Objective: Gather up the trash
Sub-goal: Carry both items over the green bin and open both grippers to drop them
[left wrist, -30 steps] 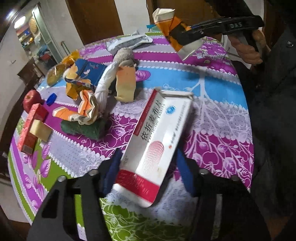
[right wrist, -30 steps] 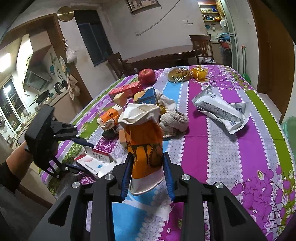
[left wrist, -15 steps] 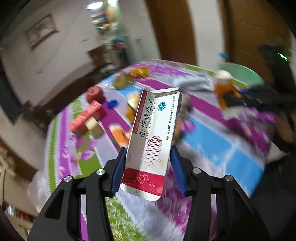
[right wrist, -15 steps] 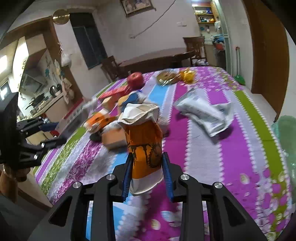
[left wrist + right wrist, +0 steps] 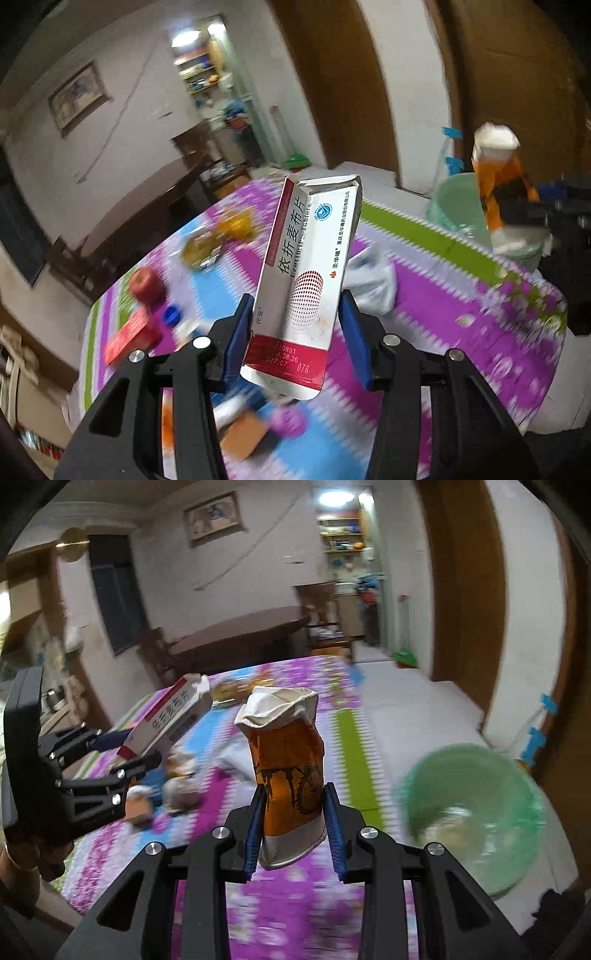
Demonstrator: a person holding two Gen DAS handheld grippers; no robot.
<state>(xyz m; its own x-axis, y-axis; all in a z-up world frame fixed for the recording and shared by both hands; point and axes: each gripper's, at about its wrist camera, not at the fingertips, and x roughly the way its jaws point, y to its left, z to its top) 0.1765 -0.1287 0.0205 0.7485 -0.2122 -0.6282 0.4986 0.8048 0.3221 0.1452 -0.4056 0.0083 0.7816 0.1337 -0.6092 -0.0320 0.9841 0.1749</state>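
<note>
room: dim dining room, wooden doors, blurred frames
tabletop (image 5: 461, 314): purple-blue floral cloth, loose litter and an apple (image 5: 146, 284) left on it
bin (image 5: 469, 819): green-lined, on the floor off the tabletop edge, ahead and right of both tongs
medicine box (image 5: 306, 280): empty, top flaps open, long axis upright, gripped at its red lower end by left tongs (image 5: 295, 338)
paper cup (image 5: 286, 775): crushed, orange, upright, pinched at its base by right tongs (image 5: 293, 825)
key relation: right tongs look nearer the bin, cup likely drops first; box farther left
</note>
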